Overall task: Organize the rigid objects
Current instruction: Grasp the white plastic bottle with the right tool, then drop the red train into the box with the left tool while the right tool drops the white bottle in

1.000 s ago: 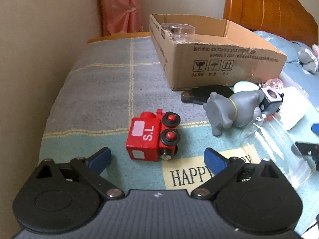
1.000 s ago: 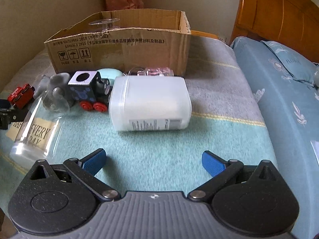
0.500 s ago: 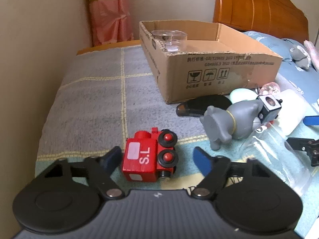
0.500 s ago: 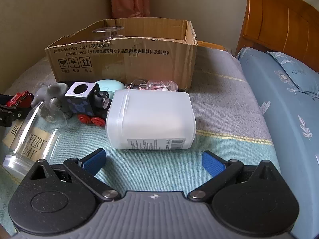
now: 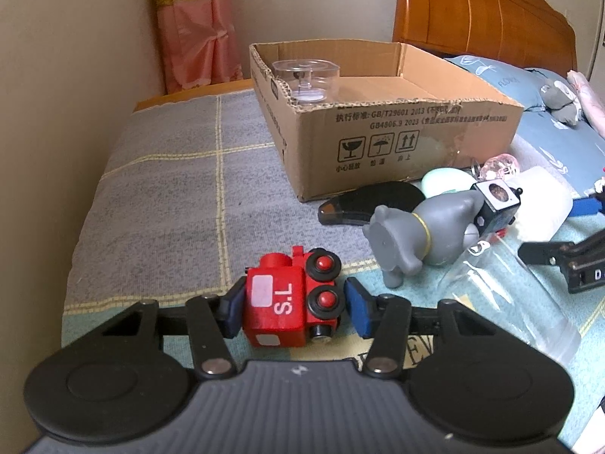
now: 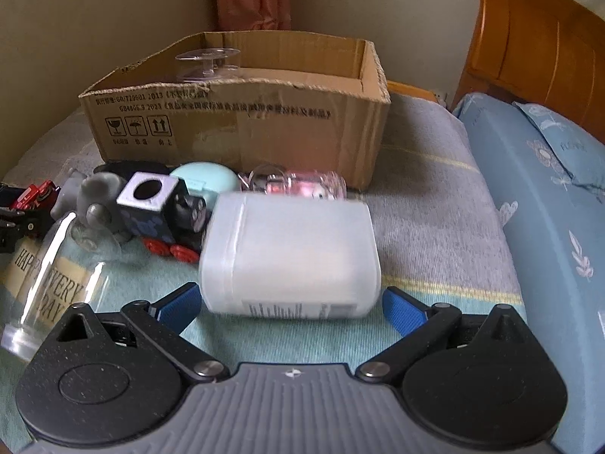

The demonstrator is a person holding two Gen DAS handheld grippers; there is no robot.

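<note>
Red toy train (image 5: pixel 291 302): glossy painted wood. Box (image 5: pixel 397 128): matt corrugated cardboard. Jar (image 6: pixel 291 257): translucent frosted plastic. Bed cover (image 5: pixel 170 196): coarse woven cloth. Headboard (image 5: pixel 480 15): varnished wood.

The left gripper (image 5: pixel 293 308) has just been closing: its blue pads, wide apart a second ago, now press both sides of the red toy train (image 5: pixel 289 300). The right gripper (image 6: pixel 293 304), jaws spread, has moved up to straddle the white plastic jar (image 6: pixel 289 255).
</note>
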